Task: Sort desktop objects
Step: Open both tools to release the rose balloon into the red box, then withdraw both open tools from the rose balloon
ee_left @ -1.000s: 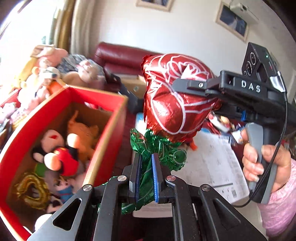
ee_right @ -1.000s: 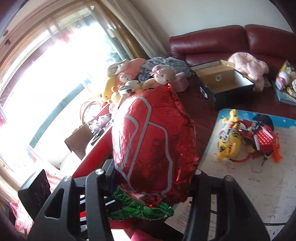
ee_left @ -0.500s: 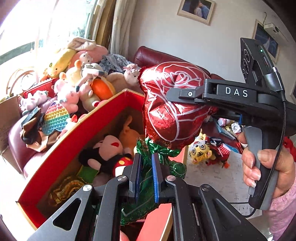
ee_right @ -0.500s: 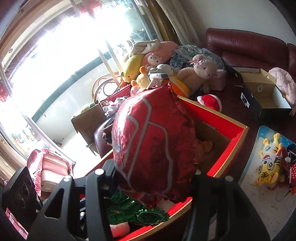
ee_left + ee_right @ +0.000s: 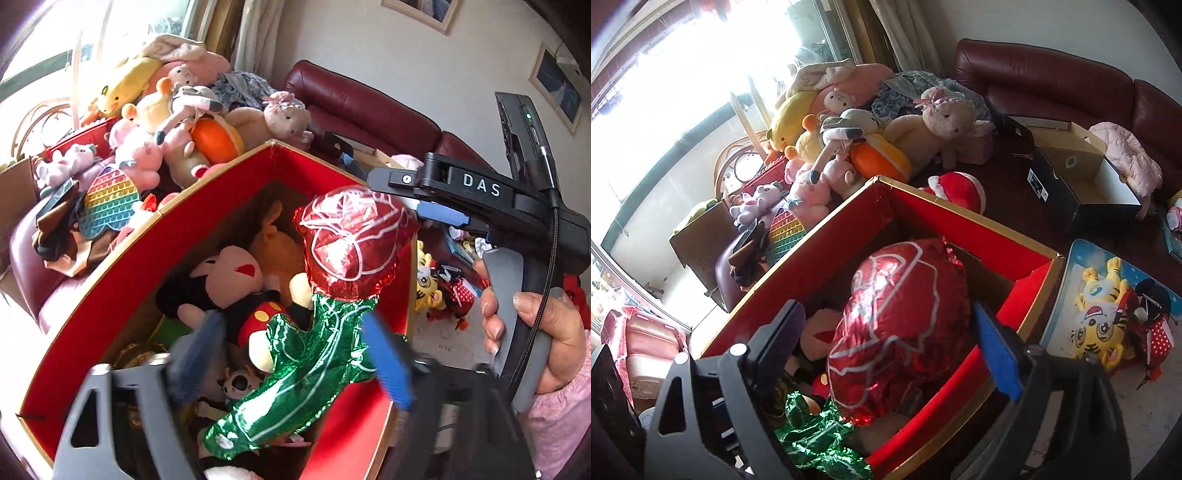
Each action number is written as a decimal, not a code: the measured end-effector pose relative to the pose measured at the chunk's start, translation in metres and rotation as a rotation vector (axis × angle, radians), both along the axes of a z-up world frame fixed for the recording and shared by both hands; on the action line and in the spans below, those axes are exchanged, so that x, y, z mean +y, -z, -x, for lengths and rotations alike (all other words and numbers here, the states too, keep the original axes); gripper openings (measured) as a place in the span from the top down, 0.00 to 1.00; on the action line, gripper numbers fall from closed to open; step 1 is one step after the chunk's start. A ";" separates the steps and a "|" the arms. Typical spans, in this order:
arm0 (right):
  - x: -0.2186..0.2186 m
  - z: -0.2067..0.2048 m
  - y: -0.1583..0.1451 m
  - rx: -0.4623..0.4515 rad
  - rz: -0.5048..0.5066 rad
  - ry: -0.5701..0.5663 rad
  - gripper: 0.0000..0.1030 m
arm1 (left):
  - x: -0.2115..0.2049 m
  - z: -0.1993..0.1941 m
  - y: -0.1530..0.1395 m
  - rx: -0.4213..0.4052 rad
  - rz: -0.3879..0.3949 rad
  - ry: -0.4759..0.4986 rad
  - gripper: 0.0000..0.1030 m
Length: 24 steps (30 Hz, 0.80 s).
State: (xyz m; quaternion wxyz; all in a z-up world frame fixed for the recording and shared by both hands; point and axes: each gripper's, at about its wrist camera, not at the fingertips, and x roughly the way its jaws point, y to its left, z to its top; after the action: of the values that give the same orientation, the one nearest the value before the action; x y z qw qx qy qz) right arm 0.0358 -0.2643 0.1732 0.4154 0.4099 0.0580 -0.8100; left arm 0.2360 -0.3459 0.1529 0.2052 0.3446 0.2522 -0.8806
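A foil rose balloon [image 5: 347, 243], red bloom on a green stem [image 5: 295, 376], lies in the red box [image 5: 207, 206] on top of a Mickey Mouse plush [image 5: 236, 288]. My left gripper [image 5: 291, 358] is open, its blue-padded fingers spread either side of the green stem, not touching it. My right gripper [image 5: 890, 350] is open around the red bloom [image 5: 905, 325] with gaps on both sides. It also shows in the left wrist view [image 5: 443, 199] above the box's far right rim.
A heap of plush toys [image 5: 849, 140] and a rainbow pop toy [image 5: 110, 203] lie beyond the box's left wall. A tiger plush [image 5: 1100, 325] and small toys sit on a mat to the right. An open black shoebox [image 5: 1082, 184] stands near the red sofa [image 5: 1052, 77].
Both grippers carried the balloon over the red box, then opened. The balloon dropped out of both and now rests inside the box.
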 end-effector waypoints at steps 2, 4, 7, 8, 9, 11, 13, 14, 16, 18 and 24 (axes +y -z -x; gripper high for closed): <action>0.000 0.000 -0.001 0.006 0.008 0.010 0.09 | -0.002 -0.003 -0.001 0.007 -0.002 -0.028 0.05; 0.002 0.001 -0.002 0.015 0.015 0.017 0.08 | 0.000 -0.001 -0.001 -0.006 0.011 -0.027 0.05; 0.005 0.000 -0.002 0.027 0.021 0.020 0.08 | 0.004 0.002 -0.001 -0.026 0.029 -0.025 0.05; 0.006 -0.001 -0.003 0.030 0.022 0.018 0.08 | 0.005 0.003 -0.001 -0.032 0.036 -0.025 0.05; 0.008 -0.003 -0.002 0.025 0.024 0.012 0.08 | 0.006 0.003 -0.001 -0.039 0.042 -0.024 0.05; 0.011 -0.007 -0.002 0.016 0.028 0.000 0.08 | 0.009 0.005 -0.001 -0.052 0.056 -0.022 0.05; 0.014 -0.011 -0.001 0.007 0.030 -0.013 0.07 | 0.016 0.008 0.000 -0.067 0.080 -0.014 0.05; 0.016 -0.014 0.001 0.004 0.027 -0.023 0.07 | 0.020 0.009 0.000 -0.076 0.097 -0.013 0.05; 0.019 -0.020 0.005 0.001 0.012 -0.047 0.07 | 0.026 0.010 0.001 -0.095 0.129 -0.016 0.05; 0.021 -0.027 0.008 0.000 -0.006 -0.072 0.07 | 0.032 0.011 0.001 -0.113 0.162 -0.018 0.05; 0.026 -0.046 0.013 0.023 -0.058 -0.126 0.07 | 0.040 0.006 -0.001 -0.140 0.225 -0.043 0.05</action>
State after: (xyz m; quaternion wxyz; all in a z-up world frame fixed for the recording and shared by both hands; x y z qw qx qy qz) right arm 0.0819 -0.2383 0.1604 0.4529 0.4078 0.1119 -0.7849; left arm 0.2305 -0.3061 0.1537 0.2785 0.3746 0.1440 -0.8726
